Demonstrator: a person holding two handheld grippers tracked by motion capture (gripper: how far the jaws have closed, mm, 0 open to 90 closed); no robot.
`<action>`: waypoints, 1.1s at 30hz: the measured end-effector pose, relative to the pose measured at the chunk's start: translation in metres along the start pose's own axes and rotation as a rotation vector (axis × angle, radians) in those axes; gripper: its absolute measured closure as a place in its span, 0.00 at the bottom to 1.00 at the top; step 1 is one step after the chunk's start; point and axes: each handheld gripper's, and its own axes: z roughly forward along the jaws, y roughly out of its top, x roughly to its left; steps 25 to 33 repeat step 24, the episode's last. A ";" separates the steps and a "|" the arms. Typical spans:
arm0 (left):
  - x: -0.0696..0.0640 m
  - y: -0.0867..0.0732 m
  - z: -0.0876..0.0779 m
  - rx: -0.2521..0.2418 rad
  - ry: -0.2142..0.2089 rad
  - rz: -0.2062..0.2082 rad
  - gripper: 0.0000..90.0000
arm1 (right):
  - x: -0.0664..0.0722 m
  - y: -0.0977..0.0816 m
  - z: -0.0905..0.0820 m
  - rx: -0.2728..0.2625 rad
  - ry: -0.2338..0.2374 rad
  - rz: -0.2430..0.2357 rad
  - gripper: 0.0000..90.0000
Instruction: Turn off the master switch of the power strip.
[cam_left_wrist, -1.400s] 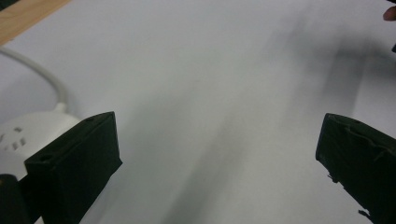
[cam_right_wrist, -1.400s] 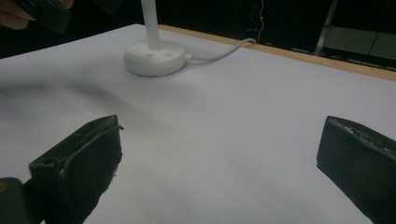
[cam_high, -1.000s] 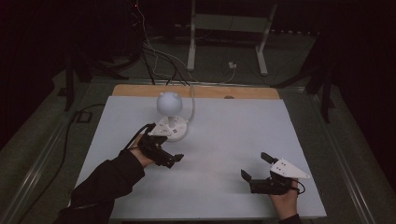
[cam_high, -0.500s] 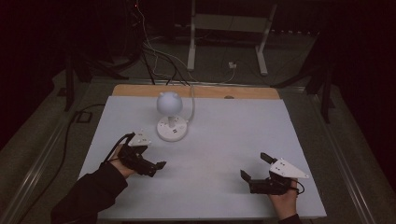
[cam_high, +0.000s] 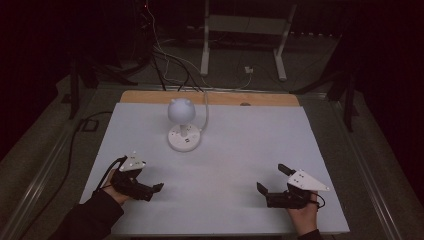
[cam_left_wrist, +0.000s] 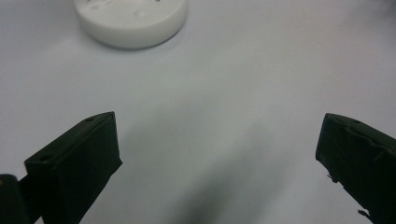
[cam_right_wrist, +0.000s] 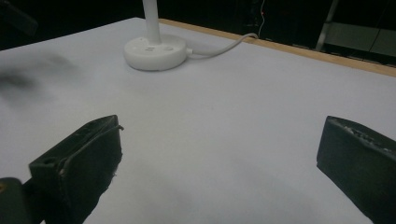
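Note:
A small white desk lamp with a round head (cam_high: 180, 109) and a disc base (cam_high: 184, 138) stands at the middle back of the white table top (cam_high: 240, 150). My left gripper (cam_high: 152, 191) rests low at the near left, well short of the lamp, with its jaws wide apart and nothing between them. In the left gripper view the gripper (cam_left_wrist: 219, 135) points at bare table, with the lamp base (cam_left_wrist: 133, 21) at the top. My right gripper (cam_high: 271, 178) sits at the near right, open and empty. The right gripper view has that gripper (cam_right_wrist: 219, 135) facing the lamp base (cam_right_wrist: 154, 52).
The lamp's white cable (cam_high: 205, 112) runs from the base over the wooden back edge (cam_high: 210, 98) of the table. Behind the table are floor cables (cam_high: 170, 60) and a white frame stand (cam_high: 245, 30). The room is dim.
My left gripper has drawn back from beside the lamp base toward the near left of the table. The right gripper has stayed where it was.

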 end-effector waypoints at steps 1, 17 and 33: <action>0.000 -0.004 0.000 -0.005 0.002 -0.009 0.00 | 0.000 0.000 0.000 0.000 0.000 0.000 0.00; 0.004 -0.037 0.007 -0.060 0.058 -0.002 0.00 | 0.001 0.000 0.001 0.005 0.010 -0.004 0.00; 0.004 -0.037 0.006 -0.070 0.049 -0.005 0.00 | 0.001 0.001 0.000 0.001 0.016 -0.006 0.00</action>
